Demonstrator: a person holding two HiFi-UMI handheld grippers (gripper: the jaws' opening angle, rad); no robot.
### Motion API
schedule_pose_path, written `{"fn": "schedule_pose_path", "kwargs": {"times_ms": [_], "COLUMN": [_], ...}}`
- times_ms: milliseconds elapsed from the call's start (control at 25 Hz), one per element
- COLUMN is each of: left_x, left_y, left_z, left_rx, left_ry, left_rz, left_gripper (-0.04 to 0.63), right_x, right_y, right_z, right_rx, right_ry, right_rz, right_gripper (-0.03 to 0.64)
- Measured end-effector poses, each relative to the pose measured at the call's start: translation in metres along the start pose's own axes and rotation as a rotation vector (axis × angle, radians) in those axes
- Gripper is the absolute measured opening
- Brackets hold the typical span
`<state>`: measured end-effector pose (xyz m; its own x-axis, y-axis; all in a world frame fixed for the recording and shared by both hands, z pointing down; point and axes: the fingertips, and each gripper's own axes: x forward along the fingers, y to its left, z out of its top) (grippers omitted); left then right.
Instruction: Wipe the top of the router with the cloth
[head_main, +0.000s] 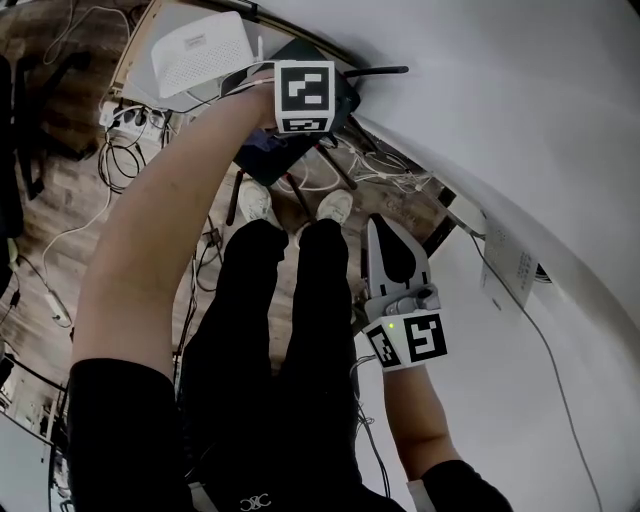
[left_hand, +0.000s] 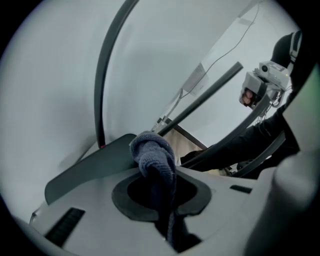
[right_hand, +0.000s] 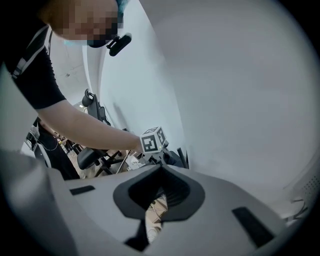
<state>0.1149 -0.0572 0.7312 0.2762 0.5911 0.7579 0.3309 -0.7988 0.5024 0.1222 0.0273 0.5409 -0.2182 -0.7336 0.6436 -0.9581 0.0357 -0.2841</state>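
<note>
A black router (left_hand: 92, 167) with long antennas (left_hand: 107, 65) sits against the white wall; in the head view it (head_main: 335, 85) lies at the top, partly hidden by my left gripper's marker cube (head_main: 303, 96). My left gripper (left_hand: 159, 186) is shut on a blue-grey knitted cloth (left_hand: 154, 156). The bunched cloth end sits at the router's near top edge. My right gripper (head_main: 380, 232) hangs lower right, away from the router, jaws together and holding nothing; its tips (right_hand: 161, 172) meet in the right gripper view.
A white router-like box (head_main: 195, 50) lies left of the black one. Power strips and tangled cables (head_main: 125, 140) cover the wooden floor. The white wall (head_main: 520, 120) fills the right side. The person's legs and shoes (head_main: 300, 210) stand below.
</note>
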Motion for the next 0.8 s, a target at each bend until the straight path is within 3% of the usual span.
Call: {"fn": "schedule_pose_path", "kwargs": {"times_ms": [640, 800], "left_x": [-0.001, -0.005], "left_y": [0.037, 0.046], "left_z": [0.031, 0.034], "left_rx": [-0.091, -0.166], "left_ry": [-0.105, -0.163], "left_rz": [0.094, 0.1], "left_gripper": [0.051, 0.051], "right_x": [-0.003, 0.0], "right_y": [-0.01, -0.011], "right_z": [-0.008, -0.009], "right_rx": [0.031, 0.03], "right_ry": [0.002, 0.004], "right_rz": [-0.027, -0.021], "right_gripper": [0.0, 0.0]}}
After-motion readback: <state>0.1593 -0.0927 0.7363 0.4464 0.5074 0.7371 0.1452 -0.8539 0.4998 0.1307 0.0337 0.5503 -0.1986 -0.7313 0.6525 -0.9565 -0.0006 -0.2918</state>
